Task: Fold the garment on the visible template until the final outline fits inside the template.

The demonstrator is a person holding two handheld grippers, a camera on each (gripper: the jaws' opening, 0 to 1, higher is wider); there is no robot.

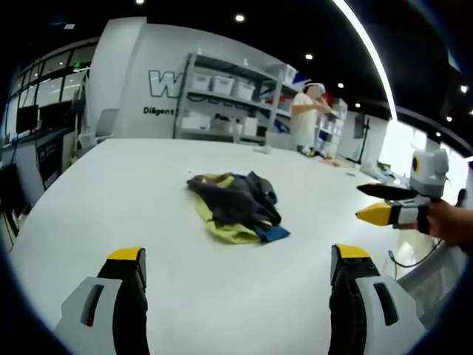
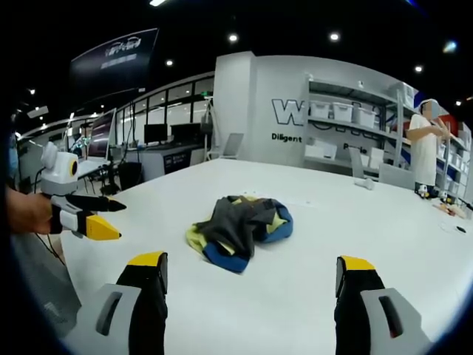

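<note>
Left claw: two jaws, black on the inner faces, yellow caps at the tips, pale grey outer shells, each with a slotted oval cut-out. Right claw: same build, black jaws, yellow tips, grey slotted shells. Seen from the side in the left gripper view, the right claw shows one pointed yellow tip, one black one, and black-and-white banding behind them, gripped by a hand. A thin dark cable hangs below it.
</note>
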